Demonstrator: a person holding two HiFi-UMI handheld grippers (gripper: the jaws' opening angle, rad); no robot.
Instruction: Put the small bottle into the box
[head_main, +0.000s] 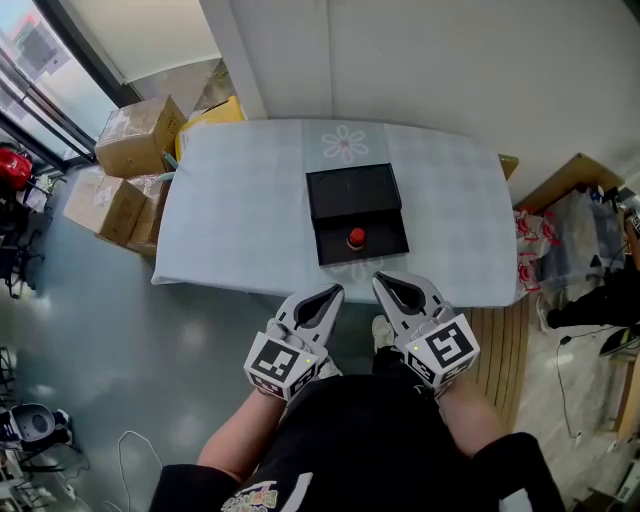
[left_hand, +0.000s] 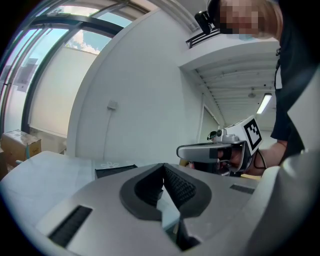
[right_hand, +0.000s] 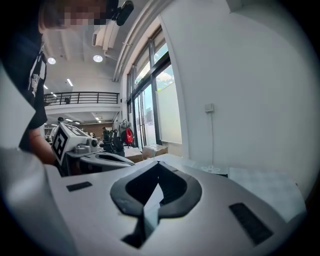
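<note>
At the centre of the head view, the small red-capped bottle (head_main: 356, 238) sits inside the lower tray of the open black box (head_main: 352, 190) on the pale cloth-covered desk (head_main: 240, 220). Lower in the frame, the left gripper (head_main: 330, 294) and right gripper (head_main: 384, 284) are both clenched on nothing, just short of the desk's near edge. The task looks done. A careless reach forward could nudge the box or topple the bottle.
</note>
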